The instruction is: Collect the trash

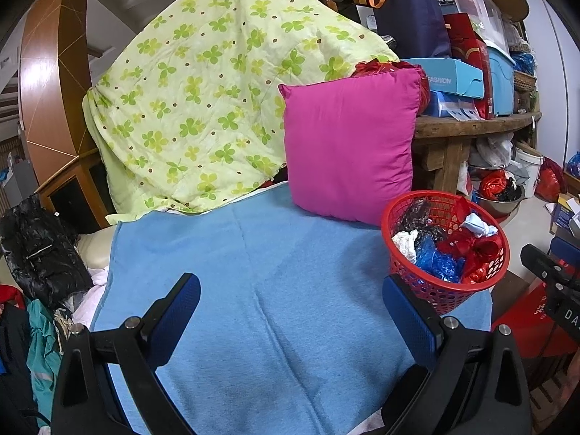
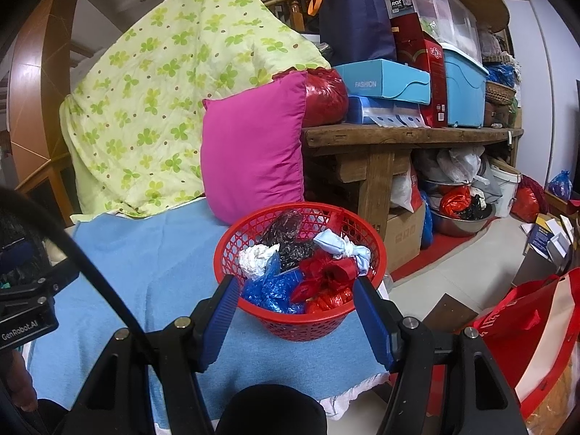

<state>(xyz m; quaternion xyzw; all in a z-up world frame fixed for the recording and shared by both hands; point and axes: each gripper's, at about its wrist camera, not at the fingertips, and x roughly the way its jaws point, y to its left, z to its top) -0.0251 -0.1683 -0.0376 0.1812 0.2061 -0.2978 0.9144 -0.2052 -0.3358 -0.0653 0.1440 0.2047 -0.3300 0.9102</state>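
Observation:
A red mesh basket (image 2: 253, 233) stands on the blue blanket (image 2: 145, 253) near its right corner, in front of a pink cushion (image 2: 253, 145). Several knotted bags lie in it: blue (image 2: 272, 293), red (image 2: 326, 279), white (image 2: 255, 257), black (image 2: 286, 235) and pale blue (image 2: 340, 246). My right gripper (image 2: 296, 286) is open just short of the basket's near rim, its blue pads apart and touching nothing. The left gripper (image 1: 290, 282) is open over bare blanket, with the basket (image 1: 482, 279) off its right finger. Neither holds anything.
A green clover quilt (image 1: 203, 90) drapes behind the blanket. A wooden bench (image 2: 398, 137) at the right carries boxes and bins, with bags and a metal bowl (image 2: 464, 221) beneath. A red shopping bag (image 2: 525, 319) stands on the floor at right. Dark clothes (image 1: 36, 250) pile at left.

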